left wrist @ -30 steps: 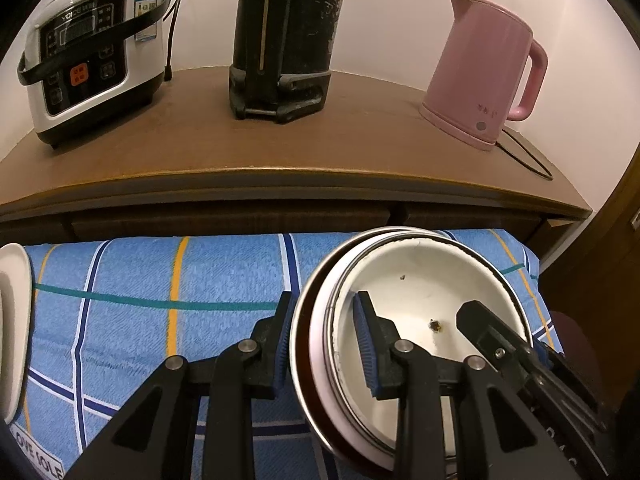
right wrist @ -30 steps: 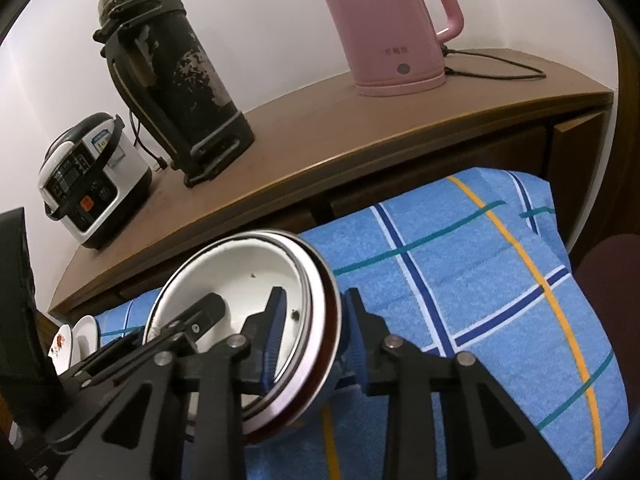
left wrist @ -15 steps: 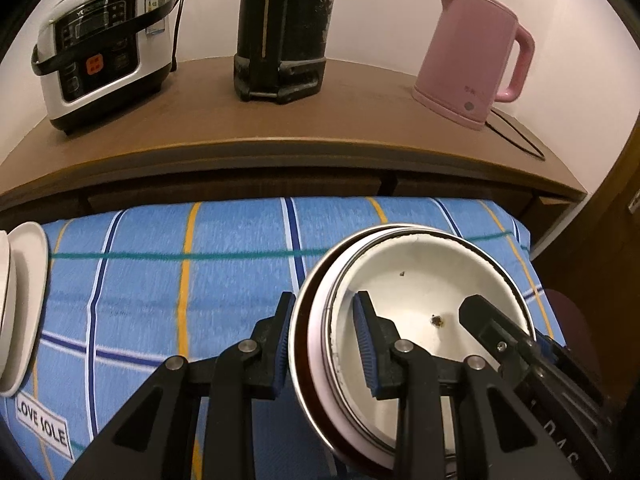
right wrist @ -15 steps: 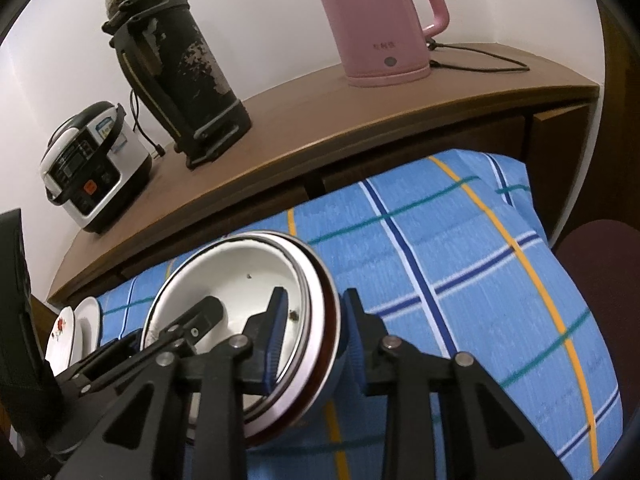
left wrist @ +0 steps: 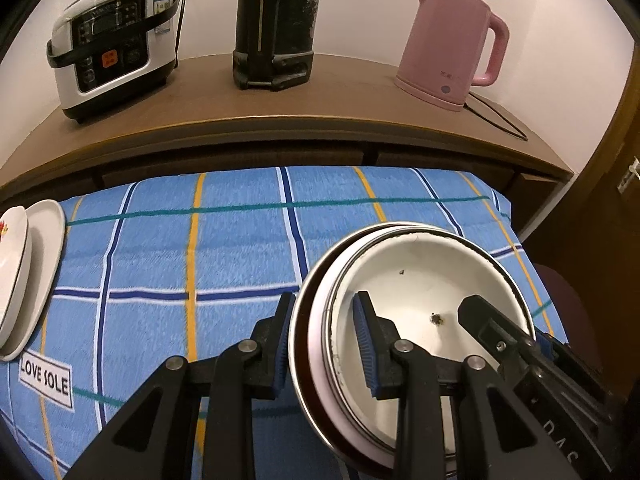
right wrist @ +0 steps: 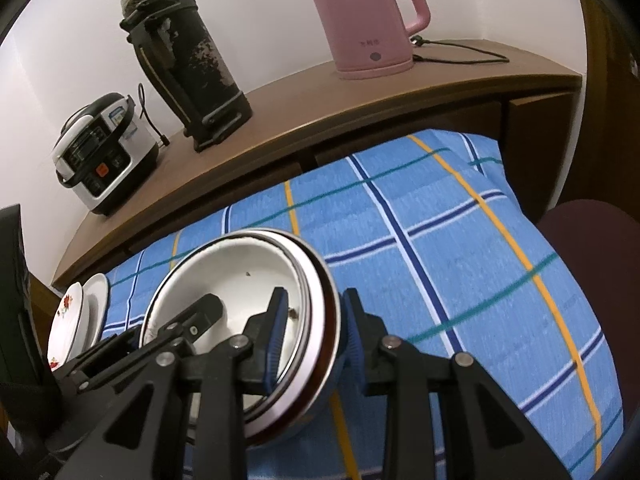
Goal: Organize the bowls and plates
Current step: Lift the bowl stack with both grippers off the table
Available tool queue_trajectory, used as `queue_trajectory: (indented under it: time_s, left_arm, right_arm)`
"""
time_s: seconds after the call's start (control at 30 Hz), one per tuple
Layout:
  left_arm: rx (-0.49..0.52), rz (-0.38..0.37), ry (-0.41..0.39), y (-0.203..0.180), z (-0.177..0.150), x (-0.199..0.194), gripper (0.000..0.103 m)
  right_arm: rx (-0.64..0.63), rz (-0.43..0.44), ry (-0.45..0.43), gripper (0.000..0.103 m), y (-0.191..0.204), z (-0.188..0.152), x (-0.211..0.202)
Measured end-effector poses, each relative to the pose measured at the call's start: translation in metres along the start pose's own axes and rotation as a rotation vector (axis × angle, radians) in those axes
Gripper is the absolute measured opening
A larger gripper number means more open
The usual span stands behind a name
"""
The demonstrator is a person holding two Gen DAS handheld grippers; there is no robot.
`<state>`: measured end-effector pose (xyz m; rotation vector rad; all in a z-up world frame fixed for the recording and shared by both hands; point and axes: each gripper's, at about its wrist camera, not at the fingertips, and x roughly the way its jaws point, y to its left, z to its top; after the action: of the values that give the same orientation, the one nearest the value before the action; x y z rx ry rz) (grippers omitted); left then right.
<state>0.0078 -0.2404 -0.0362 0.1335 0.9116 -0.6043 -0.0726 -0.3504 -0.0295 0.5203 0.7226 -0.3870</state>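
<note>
A stack of nested bowls (left wrist: 420, 280), white inside with pink and dark brown rims, hangs above the blue plaid tablecloth (left wrist: 180, 248). My left gripper (left wrist: 324, 344) is shut on the stack's left rim. My right gripper (right wrist: 314, 332) is shut on its right rim (right wrist: 320, 300); its fingers also show in the left wrist view (left wrist: 492, 324). Two white plates (left wrist: 24, 272), one with a red flower print (right wrist: 66, 312), lie at the table's left edge.
Behind the table a wooden sideboard (left wrist: 320, 92) carries a rice cooker (left wrist: 112, 40), a tall black flask (left wrist: 276, 20) and a pink kettle (left wrist: 452, 40) with its cord. A dark maroon seat (right wrist: 592, 240) is at the right.
Both grippers have pulled back and up with the bowl stack. More tablecloth and the plates at the left have come into view.
</note>
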Motion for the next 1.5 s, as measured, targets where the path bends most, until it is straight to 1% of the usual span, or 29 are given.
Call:
queue_trajectory:
  time_s: [0.23,0.83,1.2,1.5]
  left_arm:
    - [0.015,0.001,-0.002,-0.001,-0.013,-0.015,0.032]
    - [0.031,0.005,-0.018,0.004,-0.037,-0.043,0.032]
    - [0.025,0.021,-0.021,0.018,-0.049,-0.057,0.032]
    - [0.020,0.032,-0.037,0.027,-0.052,-0.069,0.032]
  right_arm:
    - [0.003,0.002,-0.003,0.028,0.001,-0.016,-0.018]
    - [-0.023,-0.006,-0.001,0.028,0.014,-0.042,-0.041]
    - [-0.043,0.009,0.009,0.028,0.028,-0.056,-0.046]
    - [-0.066,0.017,0.008,0.028,0.042,-0.062,-0.050]
